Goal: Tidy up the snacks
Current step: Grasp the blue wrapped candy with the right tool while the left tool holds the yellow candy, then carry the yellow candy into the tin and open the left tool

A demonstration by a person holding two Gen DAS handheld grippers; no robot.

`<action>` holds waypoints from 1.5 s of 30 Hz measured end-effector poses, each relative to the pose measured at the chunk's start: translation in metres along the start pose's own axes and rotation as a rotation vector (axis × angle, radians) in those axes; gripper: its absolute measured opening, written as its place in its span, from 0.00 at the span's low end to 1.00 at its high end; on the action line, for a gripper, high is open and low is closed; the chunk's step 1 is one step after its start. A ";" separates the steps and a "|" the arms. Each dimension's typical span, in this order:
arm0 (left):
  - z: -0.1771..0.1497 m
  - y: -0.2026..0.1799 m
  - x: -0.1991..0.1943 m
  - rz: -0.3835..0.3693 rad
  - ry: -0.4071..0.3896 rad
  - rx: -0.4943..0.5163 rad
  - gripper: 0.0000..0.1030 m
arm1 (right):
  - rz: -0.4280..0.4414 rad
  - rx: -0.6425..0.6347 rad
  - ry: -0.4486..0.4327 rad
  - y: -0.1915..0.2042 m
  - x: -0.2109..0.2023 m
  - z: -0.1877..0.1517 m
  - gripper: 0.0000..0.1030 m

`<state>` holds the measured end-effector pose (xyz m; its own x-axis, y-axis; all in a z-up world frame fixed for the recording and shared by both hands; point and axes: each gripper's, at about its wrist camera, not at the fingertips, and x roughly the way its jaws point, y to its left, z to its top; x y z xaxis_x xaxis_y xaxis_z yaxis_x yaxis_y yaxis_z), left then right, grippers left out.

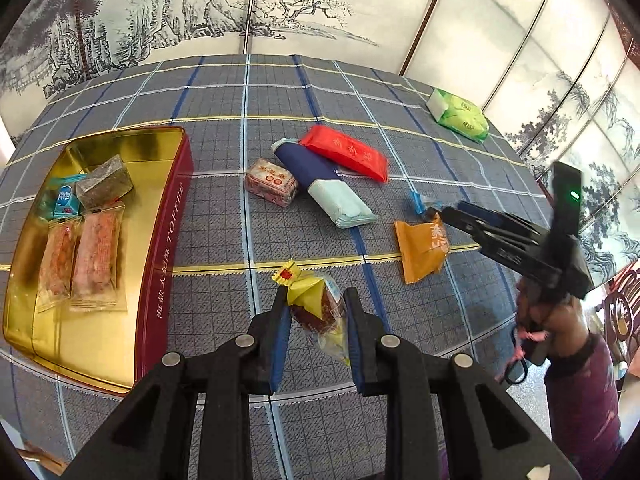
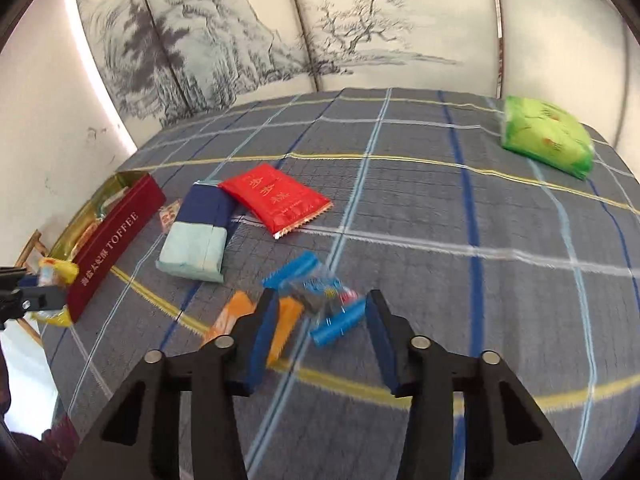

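My left jaws [image 1: 316, 312] pinch a clear-wrapped snack with a yellow twisted end and dark filling [image 1: 318, 308]; both pads bear on its sides, and it is held above the grey plaid cloth of the tabletop [image 1: 224, 240]. Left of these jaws lies the open gold-lined tin with a dark red wall marked TOFFEE [image 1: 160, 248]. Inside it are two long pink snacks in clear wrappers [image 1: 80, 256] side by side, a small teal packet [image 1: 64, 200] and a grey-green wrapped block [image 1: 105, 181]. Ahead of the left jaws lie a small pink-and-red printed block [image 1: 271, 182], a navy and pale-blue wrapped pack [image 1: 324, 184] and a flat red packet with gold characters [image 1: 345, 153], the last two touching. Ahead and to the right lies an orange pouch [image 1: 421, 249]. My right jaws [image 2: 322, 316] are spread, one finger on each side of a clear packet with blue crimped ends [image 2: 320, 296] that lies on the cloth; motion blur prevents me from telling whether the pads touch it. The orange pouch is just left of the right jaws, partly behind the left finger. A green printed bag [image 2: 546, 138] rests far ahead and to the right, well apart from everything else. A folding screen with ink-painted trees [image 2: 280, 32] stands beyond the tabletop.
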<state>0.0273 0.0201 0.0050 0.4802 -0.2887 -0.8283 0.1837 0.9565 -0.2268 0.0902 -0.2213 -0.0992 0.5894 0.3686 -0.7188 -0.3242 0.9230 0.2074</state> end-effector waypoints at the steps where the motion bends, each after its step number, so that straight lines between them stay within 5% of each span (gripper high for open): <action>1: 0.001 0.000 -0.001 0.000 -0.004 0.000 0.22 | 0.005 -0.001 0.016 0.000 0.008 0.006 0.43; 9: 0.003 -0.003 0.002 -0.004 0.004 0.014 0.22 | -0.046 -0.063 0.108 0.002 0.034 0.012 0.42; 13: 0.004 -0.003 0.006 -0.008 0.008 0.015 0.22 | -0.069 -0.037 0.070 -0.012 0.024 0.001 0.26; 15: 0.003 -0.004 0.008 -0.009 0.014 0.017 0.22 | -0.066 -0.015 0.064 -0.015 0.021 0.001 0.25; 22: 0.002 -0.002 -0.003 0.001 -0.015 0.029 0.22 | -0.195 0.091 -0.039 -0.031 -0.002 -0.012 0.24; 30: -0.004 0.005 -0.019 0.026 -0.064 0.034 0.22 | -0.250 0.258 -0.037 -0.066 -0.009 -0.016 0.24; 45: -0.020 0.051 -0.050 0.139 -0.172 0.026 0.22 | -0.282 0.246 -0.030 -0.061 -0.007 -0.015 0.24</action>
<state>-0.0043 0.0843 0.0249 0.6409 -0.1597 -0.7508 0.1269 0.9867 -0.1016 0.0944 -0.2819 -0.1164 0.6524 0.0960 -0.7517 0.0393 0.9863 0.1600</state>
